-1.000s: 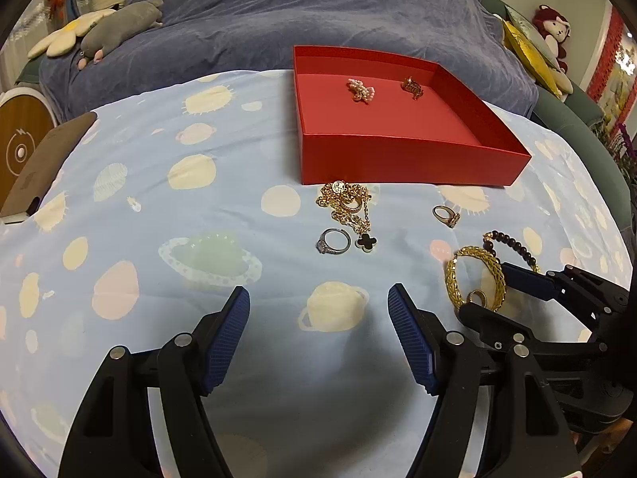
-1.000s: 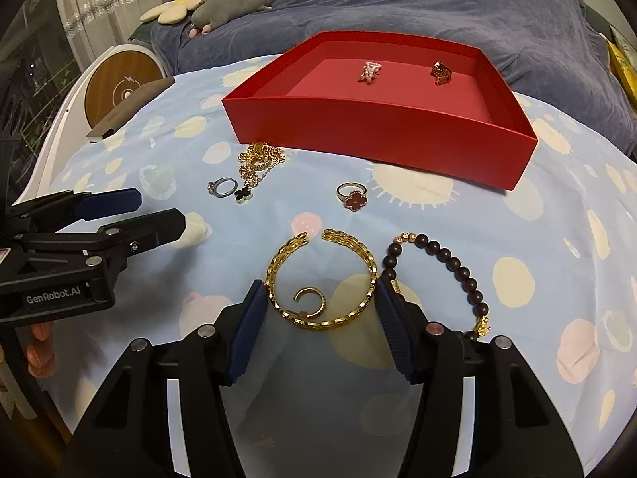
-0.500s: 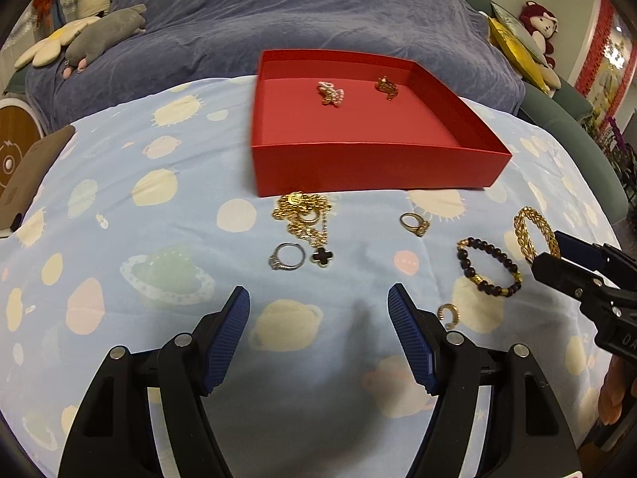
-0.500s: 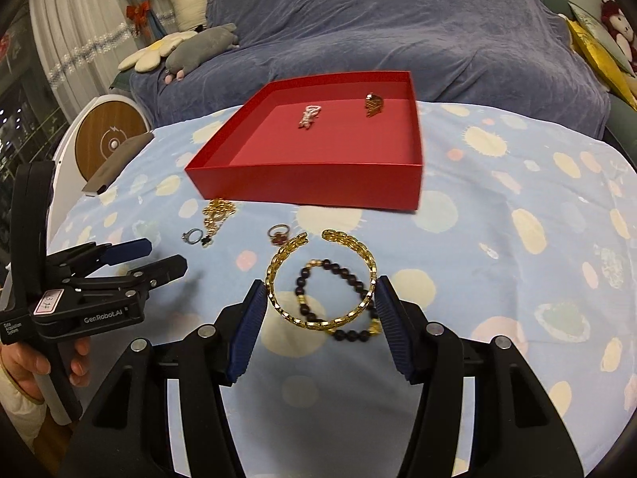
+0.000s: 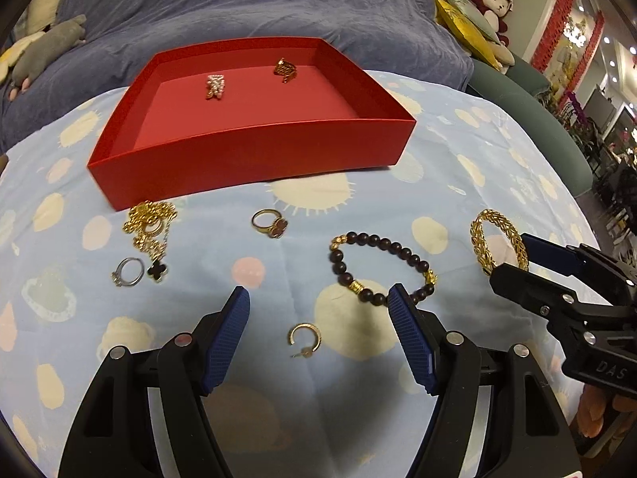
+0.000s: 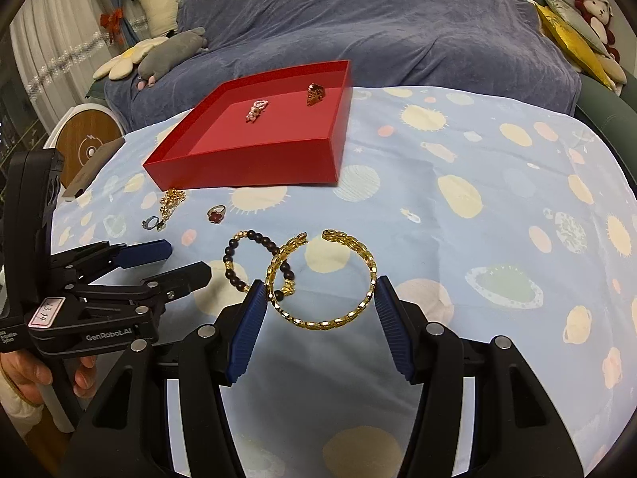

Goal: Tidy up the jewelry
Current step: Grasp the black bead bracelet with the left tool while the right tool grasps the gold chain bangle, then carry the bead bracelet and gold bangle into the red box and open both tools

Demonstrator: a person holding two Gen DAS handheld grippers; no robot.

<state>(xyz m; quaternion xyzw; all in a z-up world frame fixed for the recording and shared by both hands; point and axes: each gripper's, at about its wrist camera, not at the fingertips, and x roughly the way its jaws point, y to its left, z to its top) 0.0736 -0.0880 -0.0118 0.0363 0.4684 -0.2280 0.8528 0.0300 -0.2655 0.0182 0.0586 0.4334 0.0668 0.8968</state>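
Observation:
My right gripper point(image 6: 318, 310) is shut on a gold chain bangle point(image 6: 360, 255) and holds it above the cloth; the bangle also shows in the left wrist view point(image 5: 479, 235), gripped at my right gripper point(image 5: 513, 255). My left gripper point(image 5: 318, 318) is open and empty over a small gold hoop earring point(image 5: 304, 338). A dark bead bracelet point(image 5: 378, 267) lies on the cloth just ahead. A red tray point(image 5: 254, 151) holds a pearl piece point(image 5: 215, 85) and a gold piece point(image 5: 284, 69). A red-flower ring point(image 5: 270, 223), a gold necklace point(image 5: 149, 223) and a silver ring point(image 5: 127, 273) lie before the tray.
The table carries a light blue cloth with planet prints point(image 6: 477, 207). A blue-covered sofa point(image 6: 378, 32) with plush toys stands behind. A round wooden-faced object point(image 6: 85, 147) sits at the left edge. The left gripper point(image 6: 151, 267) is beside my right one.
The right gripper has lifted the gold bangle off the cloth and carried it rightward. The left gripper has moved right, now over the hoop earring that lay inside the bangle.

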